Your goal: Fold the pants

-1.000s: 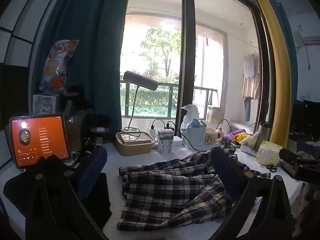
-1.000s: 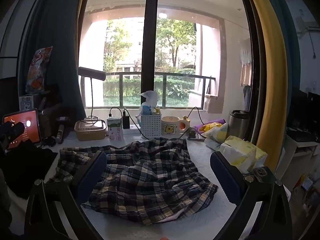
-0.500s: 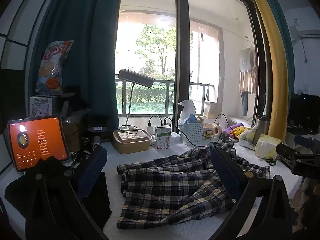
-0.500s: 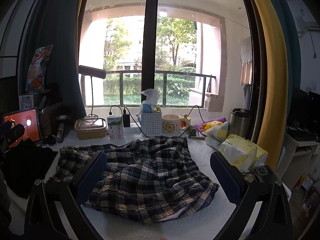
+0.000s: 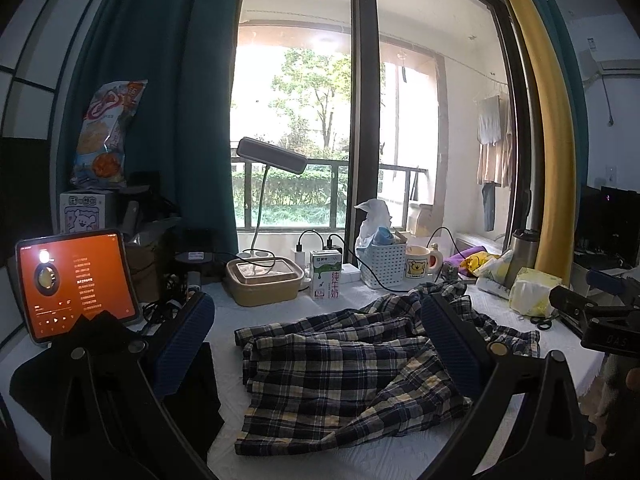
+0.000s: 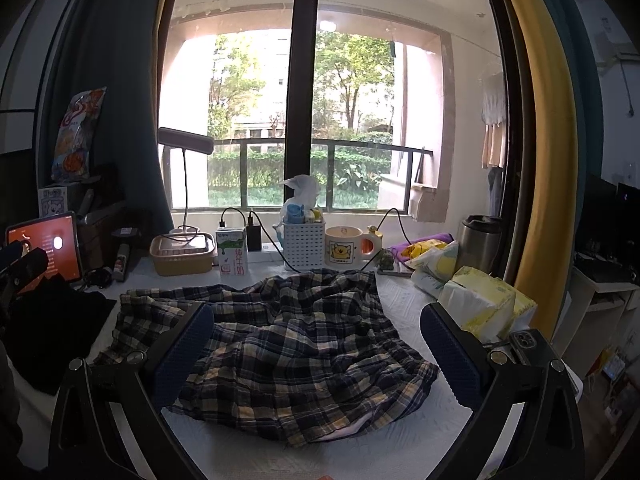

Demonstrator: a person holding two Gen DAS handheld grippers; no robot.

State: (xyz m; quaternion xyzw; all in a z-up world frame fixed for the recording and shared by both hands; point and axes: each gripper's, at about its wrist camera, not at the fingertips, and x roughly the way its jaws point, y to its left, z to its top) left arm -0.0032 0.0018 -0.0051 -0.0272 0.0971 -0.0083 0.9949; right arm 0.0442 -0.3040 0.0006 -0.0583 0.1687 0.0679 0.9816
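Observation:
Dark blue and cream plaid pants [image 5: 340,372] lie crumpled on the white-covered table [image 5: 320,460]; they also show in the right wrist view [image 6: 288,344]. My left gripper [image 5: 316,344] is open and empty, held above the pants' left side. My right gripper [image 6: 316,348] is open and empty, above the pants near the table's front. The right gripper also shows at the right edge of the left wrist view [image 5: 600,320]; the left gripper shows at the left edge of the right wrist view [image 6: 20,268].
A tablet with an orange screen [image 5: 74,280] and black cloth [image 6: 52,328] sit at the left. A tan box [image 5: 264,280], milk carton [image 5: 326,274], white basket [image 5: 380,264], mug [image 5: 418,266], steel cup [image 6: 478,244] and tissue packs [image 6: 480,304] line the back and right.
Both grippers have risen slightly and stay open. The pants have not moved.

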